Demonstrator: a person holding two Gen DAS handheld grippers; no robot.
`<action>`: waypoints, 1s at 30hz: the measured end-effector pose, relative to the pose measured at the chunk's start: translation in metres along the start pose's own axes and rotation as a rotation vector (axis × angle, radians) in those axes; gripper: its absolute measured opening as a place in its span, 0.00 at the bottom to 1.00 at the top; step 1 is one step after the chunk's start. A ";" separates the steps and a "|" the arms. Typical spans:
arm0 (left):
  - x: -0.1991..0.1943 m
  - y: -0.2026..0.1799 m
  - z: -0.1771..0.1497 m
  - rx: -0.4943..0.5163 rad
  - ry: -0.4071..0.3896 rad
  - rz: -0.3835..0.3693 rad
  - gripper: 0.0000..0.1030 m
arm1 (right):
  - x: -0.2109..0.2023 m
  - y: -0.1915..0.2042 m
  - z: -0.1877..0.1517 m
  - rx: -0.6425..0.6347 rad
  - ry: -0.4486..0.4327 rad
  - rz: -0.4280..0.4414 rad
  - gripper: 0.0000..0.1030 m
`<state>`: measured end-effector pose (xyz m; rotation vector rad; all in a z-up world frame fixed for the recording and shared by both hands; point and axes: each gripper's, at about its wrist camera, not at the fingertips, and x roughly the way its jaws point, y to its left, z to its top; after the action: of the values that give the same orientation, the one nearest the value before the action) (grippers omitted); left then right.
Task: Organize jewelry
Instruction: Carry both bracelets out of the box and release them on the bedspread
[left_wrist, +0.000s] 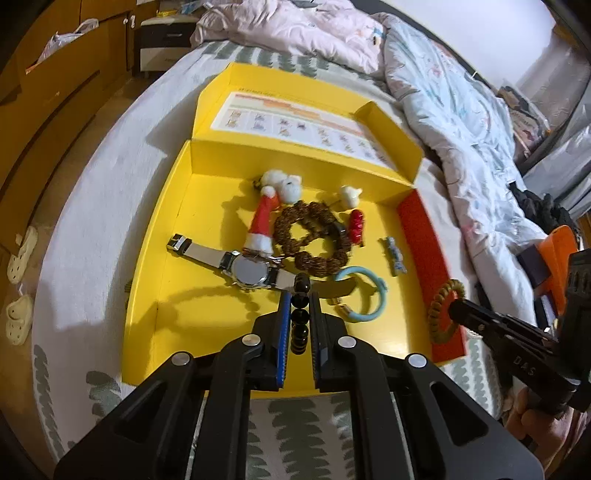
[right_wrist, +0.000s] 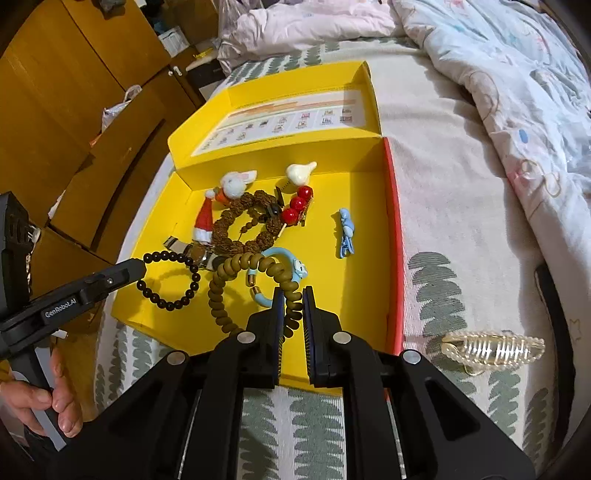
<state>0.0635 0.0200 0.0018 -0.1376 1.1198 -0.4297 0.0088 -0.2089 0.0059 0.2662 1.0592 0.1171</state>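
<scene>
The black bead bracelet (right_wrist: 170, 277) hangs from the left gripper (left_wrist: 299, 295), whose jaws are clamped on a short run of its beads; the loop dangles over the near left part of the yellow box (left_wrist: 147, 236), clear of the floor as far as the right wrist view shows. The olive disc-bead bracelet (right_wrist: 255, 291) is pinched in the right gripper (right_wrist: 293, 295), jaws closed on one side of the loop, the rest drooping over the box's near edge.

Handling judgement: both bracelets look light and limp, strung on cord, so they will swing and sag rather than hold shape. The black beads are round and glossy and likely to roll in the pads; gripping across two or three beads at once is the safer hold. The olive discs are flat and stacked, giving a firmer bite.

Inside the box lie a steel watch (left_wrist: 243, 271), a brown seed bracelet (left_wrist: 312, 238), a blue bangle (left_wrist: 364, 295), a Santa-hat charm (left_wrist: 262, 221), a red bead clip (right_wrist: 297, 205) and a blue hair clip (right_wrist: 345, 232). The watch appears the heaviest and stiffest; its band is the sensible hold.

A pearl hair comb (right_wrist: 493, 349) lies outside the box on the bedspread (right_wrist: 443, 221), to the right. Its wire teeth look fragile.
</scene>
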 end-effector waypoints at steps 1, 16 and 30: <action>-0.005 -0.003 -0.001 0.006 -0.007 0.000 0.09 | -0.004 0.000 0.000 -0.002 -0.004 0.002 0.11; -0.078 -0.057 -0.064 0.133 -0.036 -0.090 0.09 | -0.074 -0.004 -0.056 -0.011 0.014 -0.044 0.11; -0.021 -0.052 -0.130 0.167 0.163 -0.038 0.09 | -0.035 -0.021 -0.110 -0.004 0.182 -0.096 0.11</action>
<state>-0.0738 -0.0055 -0.0205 0.0232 1.2375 -0.5744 -0.1049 -0.2197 -0.0206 0.2031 1.2506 0.0582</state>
